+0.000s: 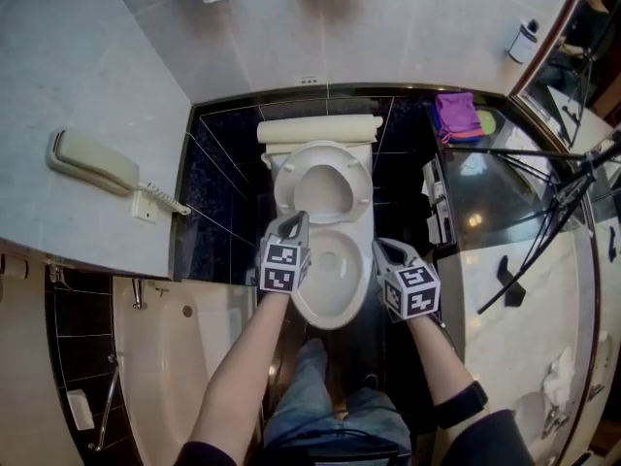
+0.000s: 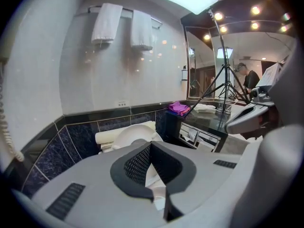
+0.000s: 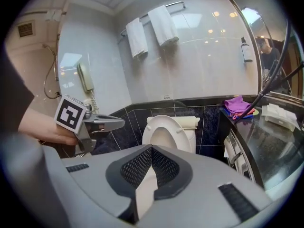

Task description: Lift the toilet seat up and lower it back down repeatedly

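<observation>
Toilet seat [image 1: 361, 184] is raised and leaned back toward the wall, at 12 o'clock of the bowl [image 1: 335, 311]. In the right gripper view the seat [image 3: 168, 119] shows its underside with the bumpers facing out. Judged: up-stroke done, lowering is the step in hand.

Left gripper [image 1: 295, 221]: held over the bowl rim at 9 o'clock. Jaws are closed tip to tip with nothing between them. In the head view the seat ring lies at about 1 o'clock of its tips, close. No contact can be made out, and its own view puts the ring beyond the jaws.

Right gripper [image 1: 386, 250]: held at 3 o'clock of the bowl, outside the rim. Jaws are shut and empty. The seat lies at about 11 o'clock of its tips, clearly apart.

For the lowering:
- Closed tips should be hooked over the ring's top free edge, not clamped on it.
- The free edge is preferred over the hinge end, since less force is likely needed there.
- The ring should be tipped forward past balance, then supported from beneath and let down slowly, so it is not dropped on the porcelain.
- One gripper is probably enough. The other is best kept outside the rim so it is not caught under the seat.
- Glossy plastic is likely slippery against the pads.
</observation>
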Tool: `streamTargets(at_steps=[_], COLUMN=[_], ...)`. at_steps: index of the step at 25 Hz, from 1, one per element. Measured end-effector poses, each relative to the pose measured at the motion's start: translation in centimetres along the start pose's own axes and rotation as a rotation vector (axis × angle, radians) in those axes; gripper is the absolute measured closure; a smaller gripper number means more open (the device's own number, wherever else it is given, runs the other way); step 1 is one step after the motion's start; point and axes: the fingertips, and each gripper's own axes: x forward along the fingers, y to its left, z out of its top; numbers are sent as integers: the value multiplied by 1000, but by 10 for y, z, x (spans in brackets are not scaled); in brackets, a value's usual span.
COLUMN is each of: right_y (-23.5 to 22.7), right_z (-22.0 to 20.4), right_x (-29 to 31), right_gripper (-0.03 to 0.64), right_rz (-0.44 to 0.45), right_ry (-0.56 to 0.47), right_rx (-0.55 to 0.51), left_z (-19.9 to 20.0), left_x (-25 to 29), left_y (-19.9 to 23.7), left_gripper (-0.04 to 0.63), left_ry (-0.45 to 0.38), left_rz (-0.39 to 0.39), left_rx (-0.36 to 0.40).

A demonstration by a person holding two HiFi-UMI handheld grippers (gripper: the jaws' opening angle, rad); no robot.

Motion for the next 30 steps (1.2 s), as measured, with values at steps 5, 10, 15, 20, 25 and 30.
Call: streamTargets(at_steps=[5,10,15,20,25,30], right_y=[9,21,30,41,42,40], right_z=[1,-16,-26,-29,-27,-34], right_x=[-56,-115,-158,-192,-216,-230], right_gripper=[600,600,600,600,600,600], right_rz=[15,16,20,19,8,6], right_ry=[-5,0,-18,-43,-61,-62], right_rx=[-73,-87,-84,-83,-103,-109], left_z=[5,4,-2,-12,-16,-26], left_x=[-88,-175,-233,-271,-294,-306], left_y=[-31,-53,-71,-84,-100,-117], left_gripper=[603,603,603,603,603,603], left_ry=[-27,-59,-75,-94,-122,-121], left_rz=[51,103,121,147,155,152], left_rx=[-11,-32,-60,-86,-102,-85])
